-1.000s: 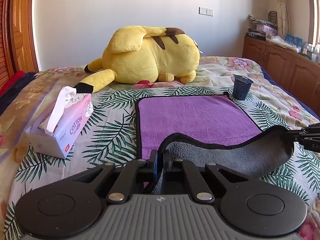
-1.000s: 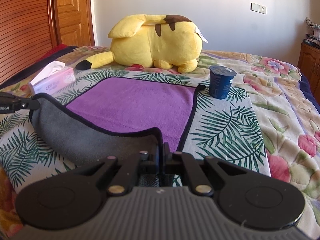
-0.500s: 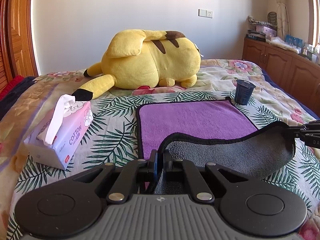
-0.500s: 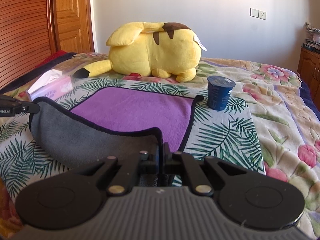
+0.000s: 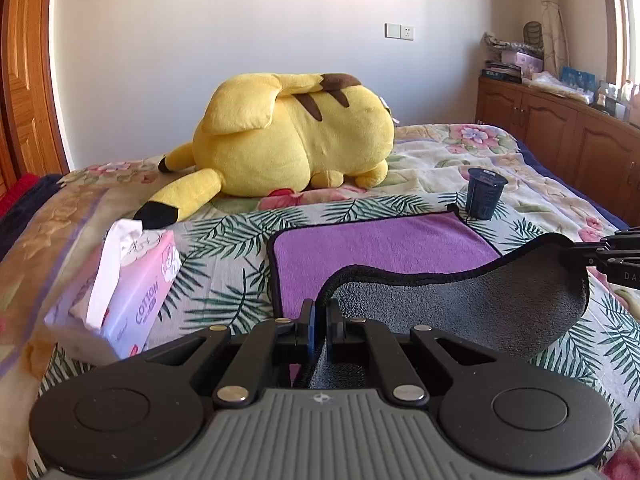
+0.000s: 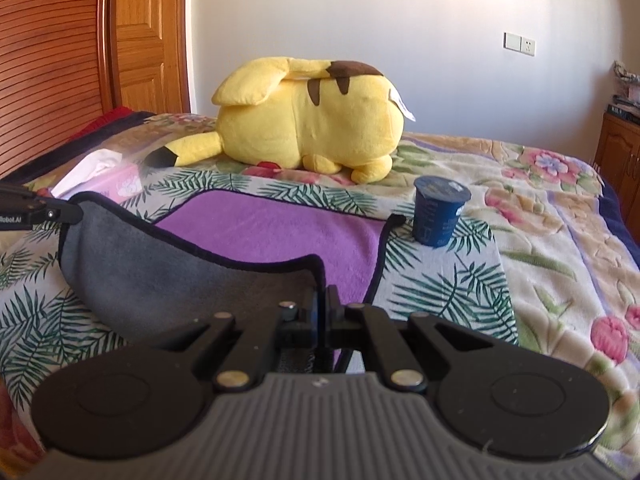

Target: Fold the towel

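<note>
Compared with a second ago, both wrist views sit higher and further forward over the bed: the raised near edge of the towel has climbed, more of its grey underside faces the cameras, and less purple shows behind it.

The purple microfibre towel with a black bound edge (image 5: 384, 244) lies on the leaf-and-flower patterned bedspread (image 5: 232, 256), in front of the big yellow plush toy with brown stripes (image 5: 292, 144). Its far half is flat, purple side up. Its near edge is lifted off the bed and sags between the two grippers as a grey sling, the black trim drawing a curved line across it.

The left gripper (image 5: 319, 328) has its tongs pressed together on the near left corner of the towel. The right gripper (image 6: 323, 312) is likewise clamped on the near right corner; in the left view its black tip appears at the right end of the lifted edge.

Counted: one towel, one plush toy, two grippers, one dark blue plastic cup with a sealed lid (image 6: 438, 210) standing upright just beside the towel's far right corner in front of the plush toy, and one pink tissue box with a white tissue sticking out (image 5: 128, 284), in front of the plush toy's tail, left of the towel.
</note>
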